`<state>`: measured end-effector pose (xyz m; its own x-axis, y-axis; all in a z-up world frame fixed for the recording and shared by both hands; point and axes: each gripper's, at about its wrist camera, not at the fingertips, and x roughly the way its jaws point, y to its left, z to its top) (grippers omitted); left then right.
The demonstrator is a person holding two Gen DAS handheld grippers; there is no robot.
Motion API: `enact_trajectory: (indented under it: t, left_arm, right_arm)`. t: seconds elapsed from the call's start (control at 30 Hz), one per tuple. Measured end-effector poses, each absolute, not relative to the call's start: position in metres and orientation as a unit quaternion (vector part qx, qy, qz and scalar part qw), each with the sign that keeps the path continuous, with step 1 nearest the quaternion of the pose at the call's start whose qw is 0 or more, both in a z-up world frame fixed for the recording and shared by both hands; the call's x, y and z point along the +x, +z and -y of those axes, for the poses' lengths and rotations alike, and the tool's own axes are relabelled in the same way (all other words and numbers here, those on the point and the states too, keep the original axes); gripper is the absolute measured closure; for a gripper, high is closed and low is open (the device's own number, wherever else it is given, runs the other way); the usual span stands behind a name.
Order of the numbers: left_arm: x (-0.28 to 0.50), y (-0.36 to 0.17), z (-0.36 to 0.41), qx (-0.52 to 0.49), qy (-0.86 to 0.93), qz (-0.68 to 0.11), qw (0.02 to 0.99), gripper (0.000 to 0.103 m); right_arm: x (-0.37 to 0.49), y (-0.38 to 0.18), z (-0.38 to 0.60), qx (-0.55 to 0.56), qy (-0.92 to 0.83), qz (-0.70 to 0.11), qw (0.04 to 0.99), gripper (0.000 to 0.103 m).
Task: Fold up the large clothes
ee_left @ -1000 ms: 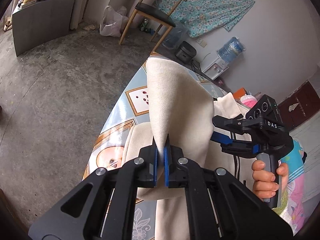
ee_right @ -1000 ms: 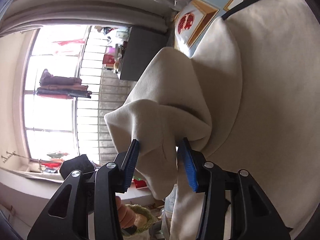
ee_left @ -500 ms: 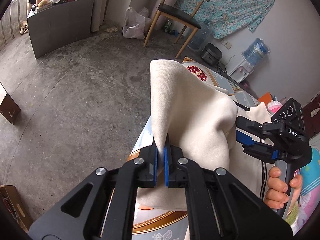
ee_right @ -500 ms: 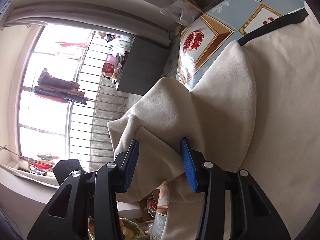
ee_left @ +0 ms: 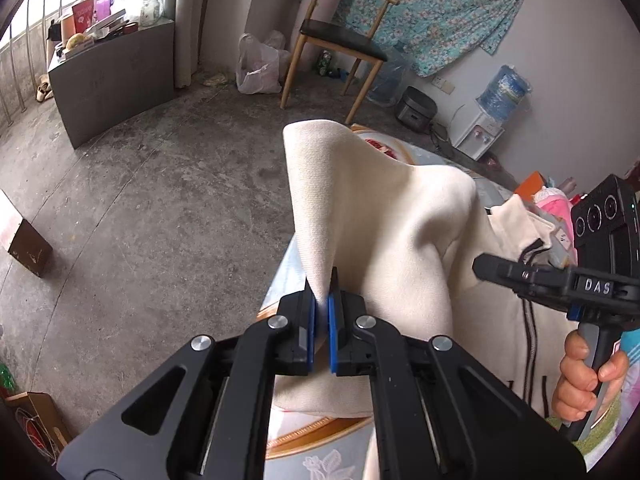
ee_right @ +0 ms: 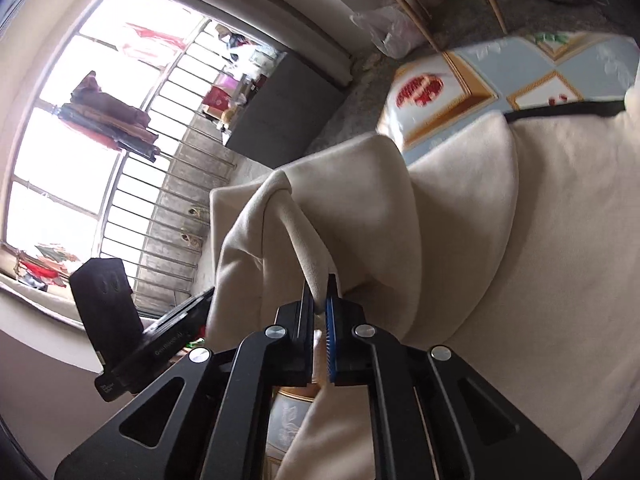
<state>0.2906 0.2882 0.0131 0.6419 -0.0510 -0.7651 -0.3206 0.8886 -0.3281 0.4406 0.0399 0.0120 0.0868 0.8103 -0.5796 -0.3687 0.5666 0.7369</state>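
My left tool [ee_left: 322, 305] is clamped on a pinched fold of the cream garment [ee_left: 384, 216], its blue pads [ee_left: 311, 328] pressed against the fabric on both sides. The cloth rises from the pads into a peaked fold and drapes down to the right over the counter [ee_left: 280, 280], which carries a patterned cover. At the right edge I see my right tool [ee_left: 486, 268], held by a hand [ee_left: 580, 380] on its grip, just beside the garment's zipper edge. Behind stand a wooden chair [ee_left: 340, 36], a water bottle [ee_left: 504, 88] and a grey cabinet [ee_left: 112, 76] on the concrete floor [ee_left: 140, 200].
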Motion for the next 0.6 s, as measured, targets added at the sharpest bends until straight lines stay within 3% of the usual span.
enact_trajectory:
  t: [0.1, 0.23, 0.33, 0.43, 0.6]
  left_arm:
    - [0.280, 0.050, -0.266, -0.218, 0.032, -0.402, 0.889, 0.098]
    - [0.261, 0.092, -0.232, -0.222, -0.041, -0.362, 0.904, 0.077]
    - [0.251, 0.103, -0.206, -0.194, -0.050, -0.344, 0.917, 0.074]
    - [0.255, 0.081, -0.182, -0.149, -0.018, -0.375, 0.915, 0.073]
    - [0.274, 0.002, -0.157, -0.071, 0.032, -0.483, 0.872, 0.073]
  right_arm:
    - [0.428, 0.073, 0.004, 0.227, 0.432, -0.480, 0.729, 0.098]
    - [0.402, 0.135, 0.099, 0.243, 0.413, -0.423, 0.769, 0.098]
    - [0.377, 0.152, 0.176, 0.254, 0.366, -0.401, 0.800, 0.098]
    - [0.364, 0.125, 0.245, 0.276, 0.301, -0.425, 0.808, 0.098]
    - [0.362, 0.011, 0.311, 0.339, 0.202, -0.524, 0.755, 0.098]
